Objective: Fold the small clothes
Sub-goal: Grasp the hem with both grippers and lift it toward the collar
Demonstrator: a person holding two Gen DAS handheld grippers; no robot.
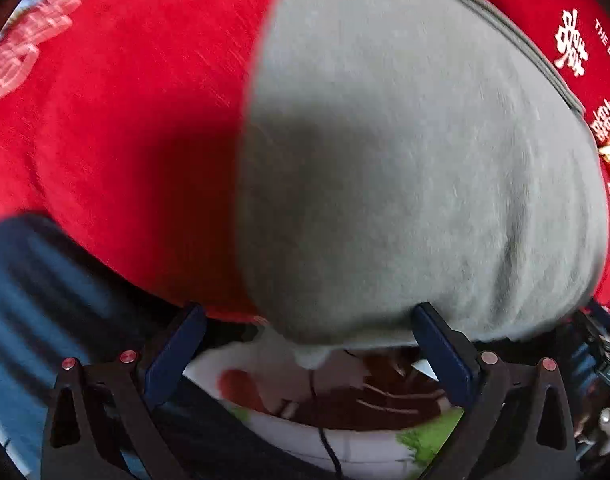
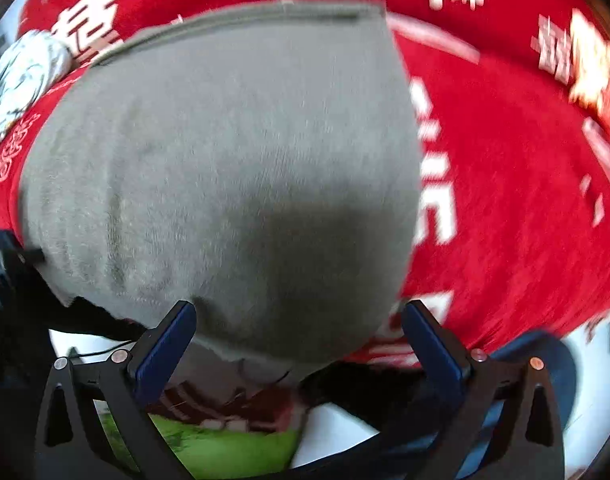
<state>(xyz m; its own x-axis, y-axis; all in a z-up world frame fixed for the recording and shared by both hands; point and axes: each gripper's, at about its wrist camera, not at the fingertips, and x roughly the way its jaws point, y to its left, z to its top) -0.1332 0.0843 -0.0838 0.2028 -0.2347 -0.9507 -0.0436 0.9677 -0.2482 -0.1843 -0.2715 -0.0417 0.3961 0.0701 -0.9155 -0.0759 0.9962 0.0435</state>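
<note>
Two grippers, left gripper (image 1: 309,320) and right gripper (image 2: 299,316), both spread wide, hover at the near edge of a grey garment (image 1: 405,160) lying on a red cloth (image 1: 125,120).

I see the surface (image 1: 117,128) covered by a red cloth printed with white characters and lettering; the print shows at the far left and far right in the left wrist view and across the far edge and right side in the right wrist view. A grey garment (image 1: 417,168) lies flat directly on the red cloth, its hemmed edge at the far side and its near edge hanging over the surface's near edge. In the right wrist view a white patterned cloth bundle (image 2: 21,80) rests on the red cloth at the far left, just beside the grey garment's far-left corner.
</note>
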